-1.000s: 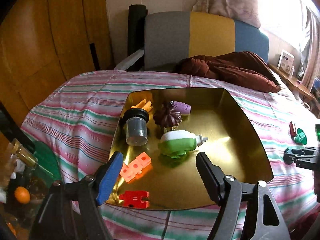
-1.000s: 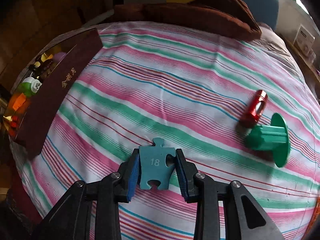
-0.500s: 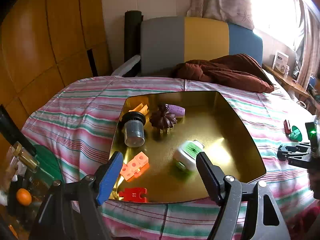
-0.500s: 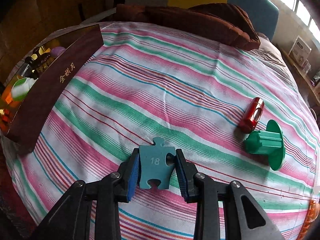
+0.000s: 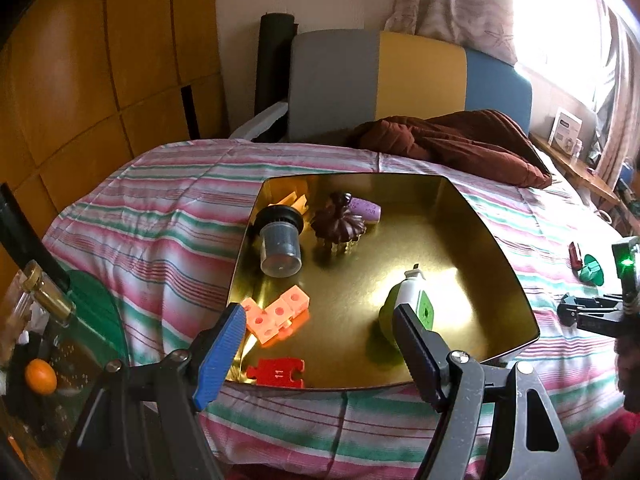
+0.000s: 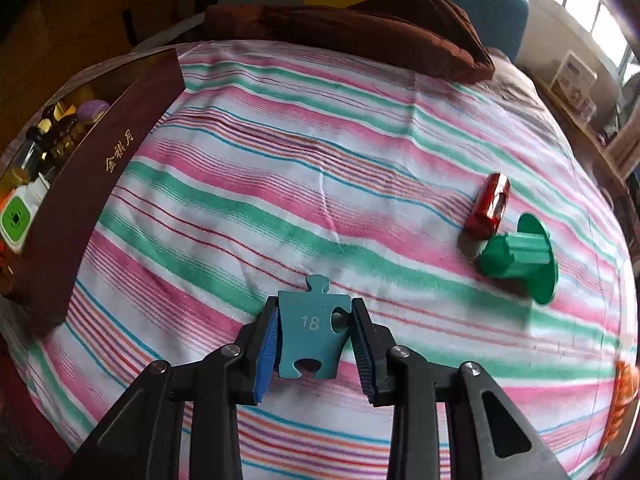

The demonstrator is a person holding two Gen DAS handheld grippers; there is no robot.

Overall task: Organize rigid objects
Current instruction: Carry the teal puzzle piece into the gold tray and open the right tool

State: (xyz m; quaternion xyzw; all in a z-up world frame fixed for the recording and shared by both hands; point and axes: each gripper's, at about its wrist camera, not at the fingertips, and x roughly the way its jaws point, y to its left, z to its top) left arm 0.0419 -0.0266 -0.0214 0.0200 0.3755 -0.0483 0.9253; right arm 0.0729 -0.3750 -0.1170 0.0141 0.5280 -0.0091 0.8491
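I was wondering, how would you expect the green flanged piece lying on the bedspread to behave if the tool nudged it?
The green piece lies on its side, resting on its round flange, so a nudge would probably swing it in an arc rather than slide it straight. It looks like rigid plastic, likely light. The soft bedspread should damp any roll, though it may bump the red piece beside it.

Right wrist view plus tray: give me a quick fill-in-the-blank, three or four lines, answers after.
1. The right gripper is shut on a teal puzzle piece numbered ____.
2. The red puzzle piece in the gold tray is numbered ____.
3. The left gripper holds ____.
4. Beside the red cylinder on the striped bedspread lies a ____ spool.

Answers: 18; 11; nothing; green
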